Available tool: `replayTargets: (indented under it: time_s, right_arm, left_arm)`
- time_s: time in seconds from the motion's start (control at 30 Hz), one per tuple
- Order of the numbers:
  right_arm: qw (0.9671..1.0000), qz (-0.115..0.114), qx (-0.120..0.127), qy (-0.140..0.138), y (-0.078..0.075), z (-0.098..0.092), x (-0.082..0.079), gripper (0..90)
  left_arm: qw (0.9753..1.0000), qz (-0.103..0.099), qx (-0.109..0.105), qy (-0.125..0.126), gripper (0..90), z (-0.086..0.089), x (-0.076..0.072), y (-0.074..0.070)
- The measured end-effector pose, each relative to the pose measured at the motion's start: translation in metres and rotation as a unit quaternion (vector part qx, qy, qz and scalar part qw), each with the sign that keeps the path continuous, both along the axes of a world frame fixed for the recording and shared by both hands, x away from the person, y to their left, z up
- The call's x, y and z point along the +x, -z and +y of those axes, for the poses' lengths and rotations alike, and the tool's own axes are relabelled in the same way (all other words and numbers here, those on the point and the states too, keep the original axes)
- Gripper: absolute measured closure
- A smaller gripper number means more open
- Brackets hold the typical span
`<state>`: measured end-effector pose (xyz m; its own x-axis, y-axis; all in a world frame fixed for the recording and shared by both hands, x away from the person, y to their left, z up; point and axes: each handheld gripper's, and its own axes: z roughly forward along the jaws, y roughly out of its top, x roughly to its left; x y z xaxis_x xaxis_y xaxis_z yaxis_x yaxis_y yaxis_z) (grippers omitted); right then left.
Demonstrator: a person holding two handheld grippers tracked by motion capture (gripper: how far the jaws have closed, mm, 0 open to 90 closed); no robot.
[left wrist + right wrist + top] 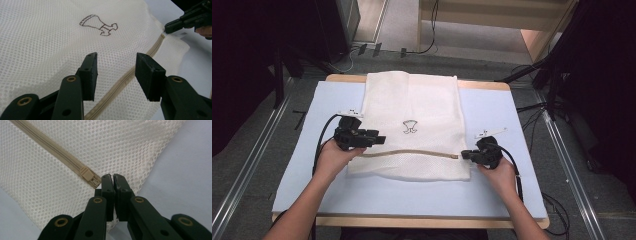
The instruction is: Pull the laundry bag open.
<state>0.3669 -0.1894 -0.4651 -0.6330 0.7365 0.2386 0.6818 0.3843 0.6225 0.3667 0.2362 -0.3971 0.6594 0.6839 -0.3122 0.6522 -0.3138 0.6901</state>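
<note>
Our white mesh bag (412, 125) lies flat in the middle of the desk (502, 120). Its zipper (412, 152) runs across near us. Our right gripper (111, 177) has its fingers pinched tight on the mesh beside the zipper pull (88, 176). Our left gripper (116, 62) hovers over the zipper, fingers wide. We should grab the mesh there and hold it tight so the pull slides easily.

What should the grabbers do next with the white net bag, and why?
Probably lower the open left gripper and close it on the white mesh laundry bag beside its beige zipper. The right gripper looks shut at the zipper's end, close to the beige slider, though a hold on the pull tab cannot be seen. An anchored bag should let the zipper slide.
</note>
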Motion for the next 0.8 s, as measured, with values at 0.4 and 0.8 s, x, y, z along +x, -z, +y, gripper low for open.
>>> replayTargets:
  time_s: [0.4,0.8]
  right_arm:
    - [0.9998,-0.01,0.014,-0.003,0.008,-0.002,-0.001,88.3]
    - [0.9998,-0.017,0.001,0.006,0.007,0.002,-0.003,90.0]
  left_arm:
    - [0.9995,0.009,0.005,0.029,43.7,-0.03,0.003,-0.003]
    - [0.9985,0.008,-0.003,0.054,50.6,-0.055,0.009,-0.014]
